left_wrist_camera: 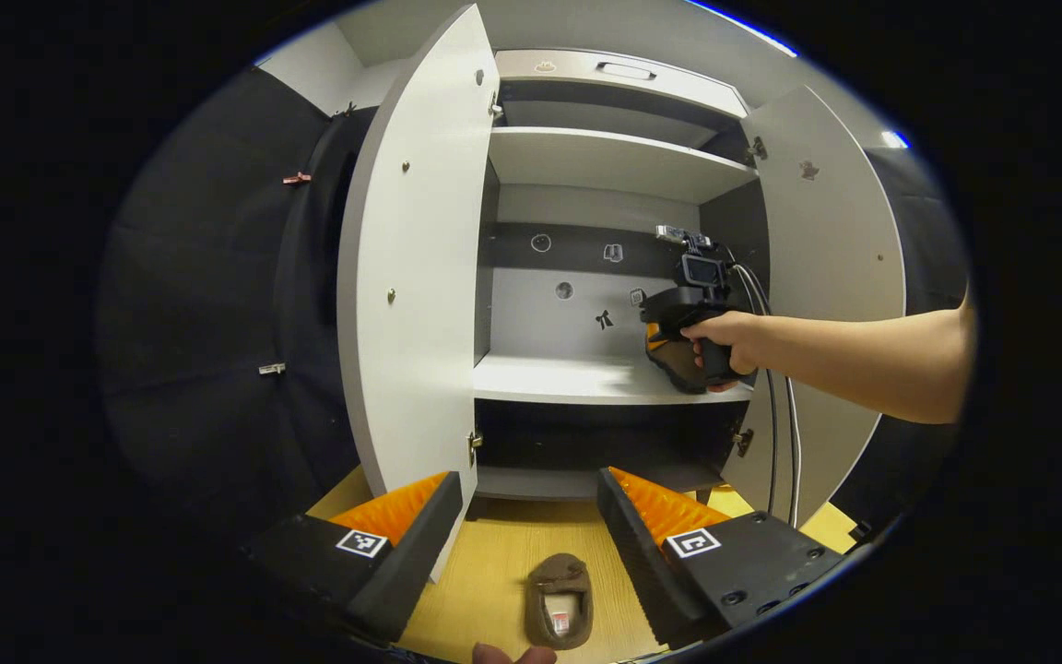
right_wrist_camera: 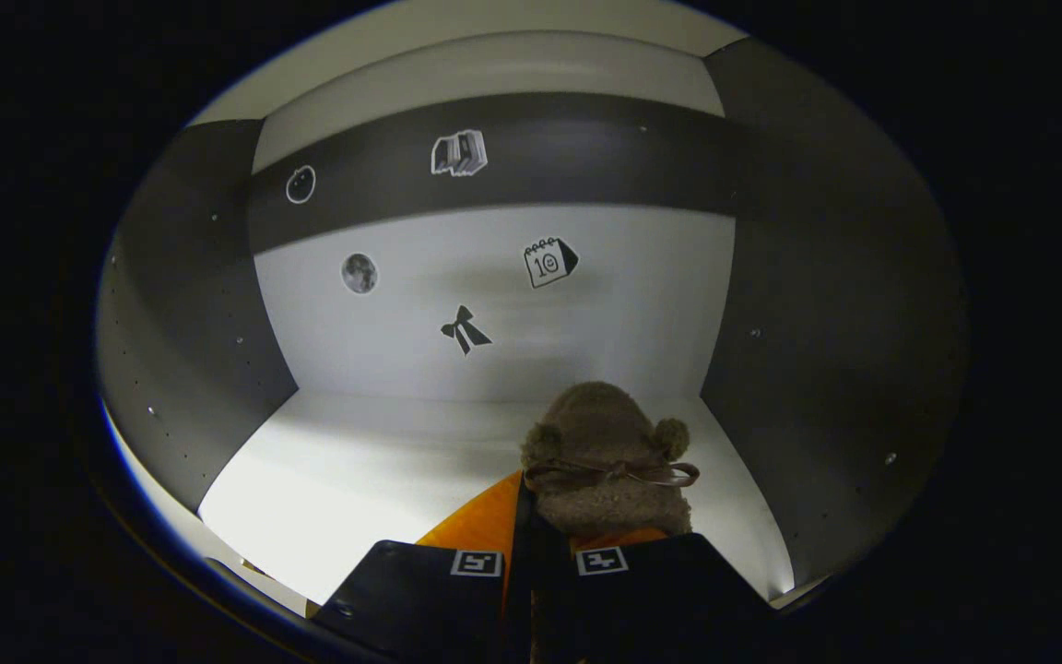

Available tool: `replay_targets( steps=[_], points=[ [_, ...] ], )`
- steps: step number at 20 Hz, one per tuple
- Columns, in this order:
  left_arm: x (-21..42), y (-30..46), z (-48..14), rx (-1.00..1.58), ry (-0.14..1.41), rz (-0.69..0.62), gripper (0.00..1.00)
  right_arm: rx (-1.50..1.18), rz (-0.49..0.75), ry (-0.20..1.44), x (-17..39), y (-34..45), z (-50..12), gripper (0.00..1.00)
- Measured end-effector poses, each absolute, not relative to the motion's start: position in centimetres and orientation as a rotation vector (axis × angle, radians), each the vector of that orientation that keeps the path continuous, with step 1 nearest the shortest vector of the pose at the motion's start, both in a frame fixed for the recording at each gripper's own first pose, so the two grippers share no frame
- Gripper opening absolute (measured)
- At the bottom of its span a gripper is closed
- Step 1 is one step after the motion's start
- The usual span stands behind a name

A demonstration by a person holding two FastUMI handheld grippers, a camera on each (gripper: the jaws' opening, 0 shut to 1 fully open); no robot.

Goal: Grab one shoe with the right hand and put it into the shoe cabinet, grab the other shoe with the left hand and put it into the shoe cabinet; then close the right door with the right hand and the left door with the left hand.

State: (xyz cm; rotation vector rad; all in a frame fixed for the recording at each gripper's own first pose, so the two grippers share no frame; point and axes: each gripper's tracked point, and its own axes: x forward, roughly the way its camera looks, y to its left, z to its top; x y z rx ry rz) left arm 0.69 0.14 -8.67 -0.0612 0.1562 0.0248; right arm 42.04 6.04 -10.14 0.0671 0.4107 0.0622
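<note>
The right gripper (right_wrist_camera: 531,544) is clamped on one shoe (right_wrist_camera: 605,461) inside the cabinet (left_wrist_camera: 614,378), toe toward the back. The left gripper (left_wrist_camera: 522,516), spread apart, hangs over the other shoe (left_wrist_camera: 559,599) — lying lengthwise on the floor before the cabinet.

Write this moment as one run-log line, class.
right gripper: shut on brown slipper, inside cabinet shelf | left gripper: open above second slipper on floor | doors: open

I count two brown shoes: one (left_wrist_camera: 560,599) on the wooden floor, one (right_wrist_camera: 607,459) inside the cabinet. Two grippers, mine at left (left_wrist_camera: 531,526) and right (right_wrist_camera: 538,544). Two cabinet doors, left (left_wrist_camera: 416,267) and right (left_wrist_camera: 831,277), both open. Five stickers (right_wrist_camera: 465,330) dot the back wall.
</note>
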Motion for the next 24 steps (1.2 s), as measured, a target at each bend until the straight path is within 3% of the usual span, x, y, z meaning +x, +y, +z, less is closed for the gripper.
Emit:
replay_targets(
  steps=[4, 5, 6, 7, 9, 11, 24],
  points=[
    [1.0, -0.1, -8.9, -0.054, 0.163, 0.027, 0.94, 0.054, 0.075, 0.431, 41.7, 6.6, -10.6, 0.19],
    [1.2, -0.1, -9.0, -0.054, 0.163, 0.024, 0.94, 0.054, 0.081, 0.430, 41.3, 6.9, -10.4, 0.35],
    [1.3, -0.3, -9.1, -0.055, 0.164, 0.019, 0.94, 0.050, 0.092, 0.435, 40.8, 7.2, -10.3, 0.37],
    [1.4, -0.4, -9.1, -0.057, 0.165, 0.014, 0.94, 0.044, 0.102, 0.436, 40.2, 7.4, -10.0, 0.58],
    [1.7, -0.7, -9.4, -0.061, 0.168, 0.003, 0.94, 0.023, 0.123, 0.444, 38.6, 7.8, -10.0, 0.83],
    [1.9, -0.9, -9.8, -0.061, 0.173, -0.008, 0.94, 0.008, 0.127, 0.410, 37.5, 7.7, -9.3, 0.96],
    [2.8, -2.1, -18.3, -0.025, 0.324, -0.089, 0.94, 0.107, 0.110, 0.041, 25.6, 5.1, 0.5, 0.99]
  ],
)
